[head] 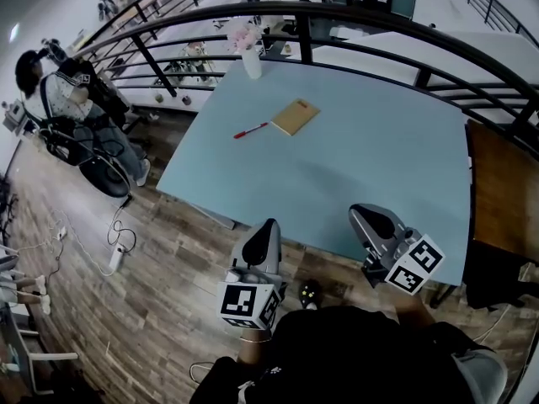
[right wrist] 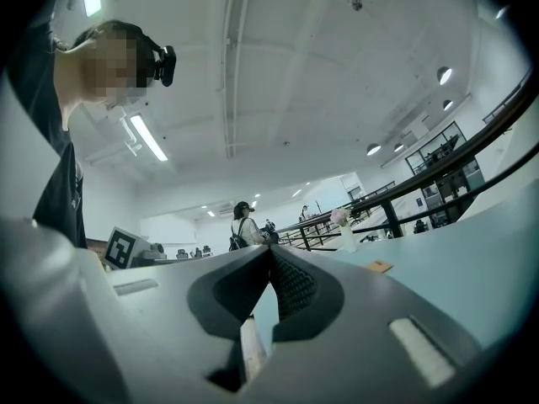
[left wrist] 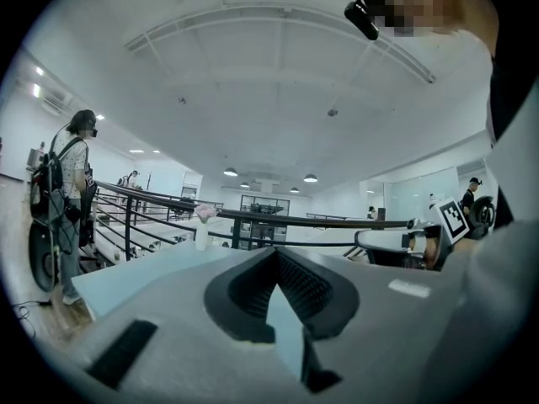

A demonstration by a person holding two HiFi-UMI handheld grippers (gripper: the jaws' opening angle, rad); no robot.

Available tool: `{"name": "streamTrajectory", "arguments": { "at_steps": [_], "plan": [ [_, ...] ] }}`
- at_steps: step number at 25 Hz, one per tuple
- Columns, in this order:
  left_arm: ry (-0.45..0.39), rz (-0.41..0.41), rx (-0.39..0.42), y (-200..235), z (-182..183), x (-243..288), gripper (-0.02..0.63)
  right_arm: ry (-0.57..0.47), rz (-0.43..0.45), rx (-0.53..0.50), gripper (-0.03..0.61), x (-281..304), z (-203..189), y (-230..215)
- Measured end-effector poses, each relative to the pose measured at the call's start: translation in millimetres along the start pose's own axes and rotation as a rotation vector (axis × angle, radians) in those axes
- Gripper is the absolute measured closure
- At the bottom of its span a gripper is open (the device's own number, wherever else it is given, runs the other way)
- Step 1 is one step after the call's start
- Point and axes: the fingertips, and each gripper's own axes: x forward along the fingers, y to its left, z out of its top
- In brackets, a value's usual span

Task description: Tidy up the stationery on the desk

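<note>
Left tongs: grey jaws brought together at the tips with nothing between them, held low over the floor just short of the counter's near edge.
Right tongs: likewise closed tip to tip and empty, at the near edge of the counter, beside the left tongs.
Counter: a large pale blue top, bare apart from three things grouped toward its far side.
Stationery: a tan rectangular notebook lies flat and skewed to the counter's edges; a slim red pen lies loose just beside its near-left corner, whether touching it is too small to tell.
Other item: a white vase of pink flowers stands upright near the far edge, beyond the notebook.
Reach: both pieces of stationery are well apart from either tongs.
Progress: by my reading nothing is done yet; pen and notebook look untouched and scattered.
Left to do: reach across, pick up the pen, gather or square the notebook, and set both down neatly; no tray or holder for them is visible.
</note>
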Motion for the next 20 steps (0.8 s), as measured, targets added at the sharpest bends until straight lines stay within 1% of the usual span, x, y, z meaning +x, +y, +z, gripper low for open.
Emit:
{"name": "streamTrajectory", "arguments": {
  "at_steps": [9, 11, 13, 16, 20],
  "plan": [
    [0.013, -0.013, 0.005, 49.8, 6.1, 4.4, 0.617, -0.002, -0.020, -0.007, 0.581, 47.7, -5.7, 4.4],
    [0.003, -0.016, 0.003, 57.7, 5.2, 6.0, 0.617, 0.002, -0.023, -0.012, 0.581, 54.6, -7.9, 4.1],
    [0.003, -0.017, -0.006, 61.4, 1.0, 8.9, 0.617, 0.007, -0.029, -0.015, 0.581, 57.3, -9.7, 0.9],
    [0.029, -0.021, -0.025, 64.3, -9.9, 13.8, 0.617, 0.015, -0.039, -0.017, 0.581, 58.4, -9.6, -4.5],
    [0.023, -0.033, -0.020, 61.1, -2.8, 25.0, 0.617, 0.015, -0.048, -0.020, 0.581, 60.0, -2.9, -14.2]
  ]
}}
